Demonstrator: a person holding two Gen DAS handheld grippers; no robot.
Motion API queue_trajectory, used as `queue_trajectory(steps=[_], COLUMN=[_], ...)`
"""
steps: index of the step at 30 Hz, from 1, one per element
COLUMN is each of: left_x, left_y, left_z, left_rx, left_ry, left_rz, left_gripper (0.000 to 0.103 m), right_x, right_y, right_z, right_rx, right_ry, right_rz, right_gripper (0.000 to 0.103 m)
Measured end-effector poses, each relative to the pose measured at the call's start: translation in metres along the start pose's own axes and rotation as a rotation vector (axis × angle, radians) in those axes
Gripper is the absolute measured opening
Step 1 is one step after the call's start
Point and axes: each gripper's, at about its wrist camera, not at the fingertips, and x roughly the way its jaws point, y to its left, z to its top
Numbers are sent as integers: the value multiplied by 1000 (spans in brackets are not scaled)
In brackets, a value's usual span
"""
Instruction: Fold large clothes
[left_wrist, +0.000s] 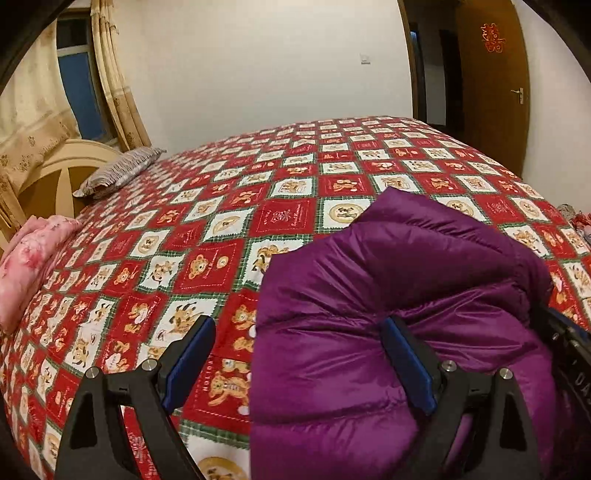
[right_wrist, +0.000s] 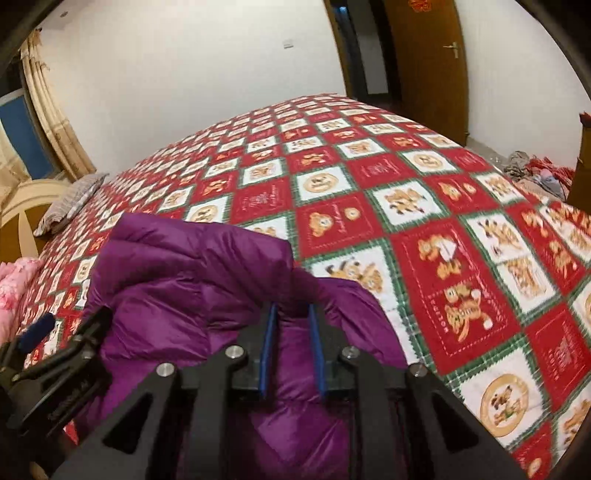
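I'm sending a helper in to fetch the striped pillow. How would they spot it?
Start at the bed with the red teddy-bear quilt. At its far corner, against the cream headboard below the curtains, lies the striped pillow. It is grey and striped, unlike the pink flowered bundle nearer along that edge.

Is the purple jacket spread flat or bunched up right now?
Bunched up: the purple jacket sits in a puffy heap on the bedspread, a fold between the right tool's pads.
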Motion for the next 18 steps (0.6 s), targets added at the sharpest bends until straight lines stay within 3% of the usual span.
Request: queue_trajectory(steps=[18], left_x=[20], left_y=[3], left_z=[-9], left_rx=[-50], left_ry=[35], left_rz=[-23], left_gripper=[97], right_x=[17], right_y=[-7], right_z=[-4], right_rx=[1], right_ry=[5], right_rz=[21], right_gripper=[22])
